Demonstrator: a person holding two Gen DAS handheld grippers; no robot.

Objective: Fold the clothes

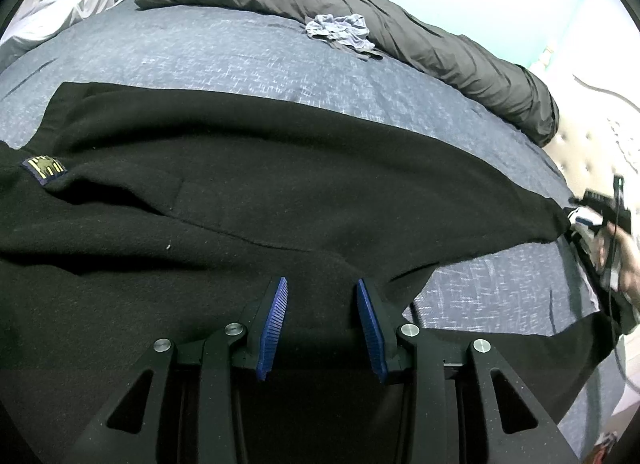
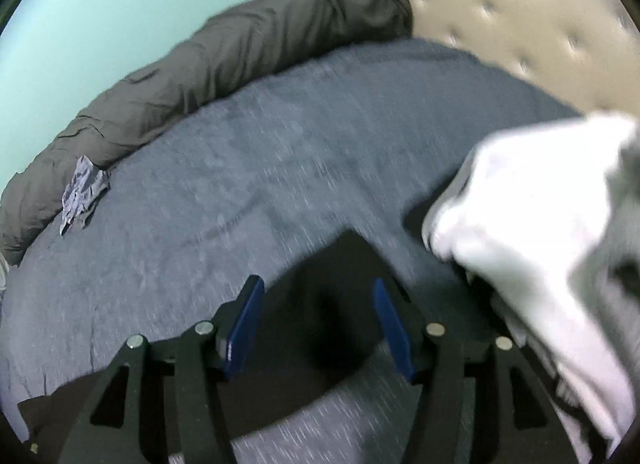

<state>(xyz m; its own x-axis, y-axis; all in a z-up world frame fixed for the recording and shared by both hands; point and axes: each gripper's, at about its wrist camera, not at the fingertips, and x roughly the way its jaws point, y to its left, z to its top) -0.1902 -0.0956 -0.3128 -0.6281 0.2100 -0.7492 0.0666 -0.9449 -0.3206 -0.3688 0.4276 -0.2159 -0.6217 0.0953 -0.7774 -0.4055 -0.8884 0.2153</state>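
A black fleece garment (image 1: 240,192) with a small blue-and-yellow label (image 1: 44,168) lies spread across the blue-grey bed cover (image 1: 240,52). My left gripper (image 1: 322,292) sits on its near edge, blue pads partly apart with a bunch of the black cloth between them. In the right wrist view, which is blurred, my right gripper (image 2: 316,292) stands open just above a black corner of the garment (image 2: 344,260); its pads touch nothing. That same gripper and the hand (image 1: 616,256) holding it show at the far right of the left wrist view, beside the garment's end.
A rolled dark grey duvet (image 1: 360,12) runs along the far side of the bed. A crumpled pale blue garment (image 1: 340,30) lies against it. White and grey clothes (image 2: 520,204) are piled at the right. A tufted cream headboard (image 2: 520,4) stands beyond.
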